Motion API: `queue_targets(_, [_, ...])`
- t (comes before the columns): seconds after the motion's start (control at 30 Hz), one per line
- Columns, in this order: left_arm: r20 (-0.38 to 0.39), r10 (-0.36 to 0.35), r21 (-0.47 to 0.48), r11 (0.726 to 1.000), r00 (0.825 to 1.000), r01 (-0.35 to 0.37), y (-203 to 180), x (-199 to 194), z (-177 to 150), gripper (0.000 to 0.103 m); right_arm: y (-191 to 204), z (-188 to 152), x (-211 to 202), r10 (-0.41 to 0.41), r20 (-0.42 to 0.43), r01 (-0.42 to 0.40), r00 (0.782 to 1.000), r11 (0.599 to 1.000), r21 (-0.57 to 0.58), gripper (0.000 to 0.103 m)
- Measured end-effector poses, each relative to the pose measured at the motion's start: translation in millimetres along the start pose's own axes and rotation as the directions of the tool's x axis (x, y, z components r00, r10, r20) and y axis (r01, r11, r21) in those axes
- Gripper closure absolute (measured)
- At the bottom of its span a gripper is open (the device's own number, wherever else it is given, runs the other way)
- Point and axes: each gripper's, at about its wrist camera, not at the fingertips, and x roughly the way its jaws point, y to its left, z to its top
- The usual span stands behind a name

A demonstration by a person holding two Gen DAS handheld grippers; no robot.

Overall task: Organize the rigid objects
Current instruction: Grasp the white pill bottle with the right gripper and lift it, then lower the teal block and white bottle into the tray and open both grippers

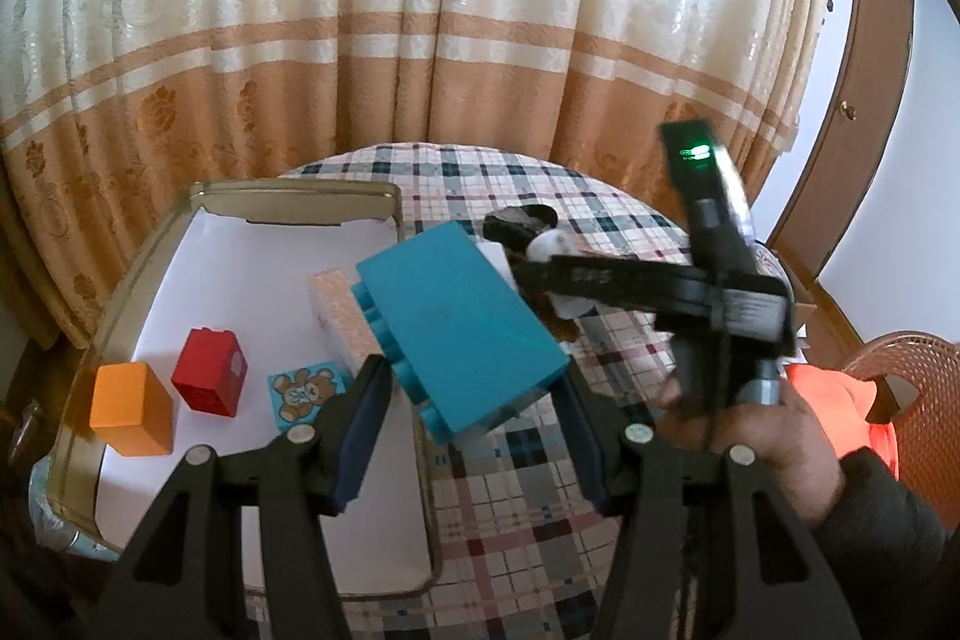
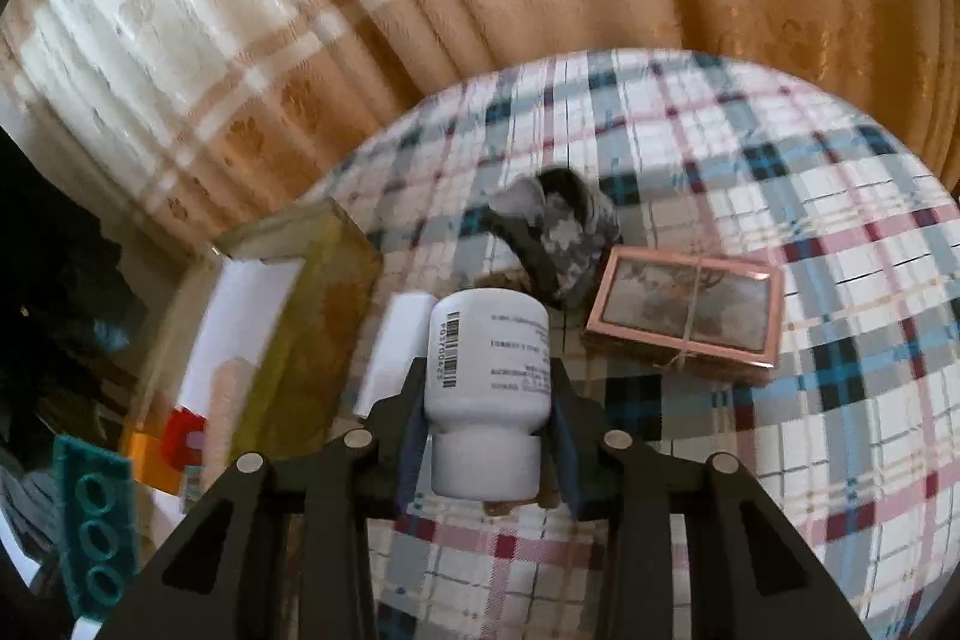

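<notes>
My left gripper (image 1: 474, 400) is shut on a large teal building block (image 1: 462, 334), held tilted above the right rim of the white-lined tray (image 1: 198, 232). Inside the tray lie an orange block (image 1: 129, 415), a red block (image 1: 210, 370), a teddy-bear block (image 1: 306, 394) and a pale pink block (image 1: 336, 304). My right gripper (image 2: 487, 418) is shut on a white bottle (image 2: 486, 370) with a barcode label, its cap toward the camera, just above the plaid cloth. The teal block (image 2: 90, 508) shows at the lower left of the right wrist view.
On the round table's plaid cloth (image 2: 780, 220) lie a pink-framed box tied with string (image 2: 684, 316), a camouflage-patterned item (image 2: 564, 220) and a small white box (image 2: 390, 352) beside the tray (image 2: 336, 268). Curtains hang behind. A hand (image 1: 750, 430) and an orange chair (image 1: 912, 400) are at right.
</notes>
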Motion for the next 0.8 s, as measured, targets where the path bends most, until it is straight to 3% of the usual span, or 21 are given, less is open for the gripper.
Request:
queue_targets(0.3, [0.063, 0.068, -0.014, 0.998, 0.996, -0.067, 30, -5, 18, 0.048, 56, 15, -39, 0.071, 0.105, -0.061, 0.992, 0.994, -0.089, 0.064])
queue_targets(0.53, [0.107, 0.186, -0.037, 0.982, 0.977, -0.183, 72, -4, 41, 0.048, 110, 26, -18, 0.117, 0.102, -0.102, 0.988, 0.984, -0.143, 0.064])
queue_targets(0.7, [0.073, 0.253, -0.047, 0.967, 0.965, -0.25, 97, 12, 53, 0.048, 133, 27, 8, 0.101, 0.077, -0.088, 0.992, 0.983, -0.158, 0.064])
queue_targets(0.8, [0.012, 0.281, -0.058, 0.958, 0.96, -0.28, 108, 27, 56, 0.048, 141, 27, 23, 0.096, 0.048, -0.087, 0.994, 0.982, -0.169, 0.064])
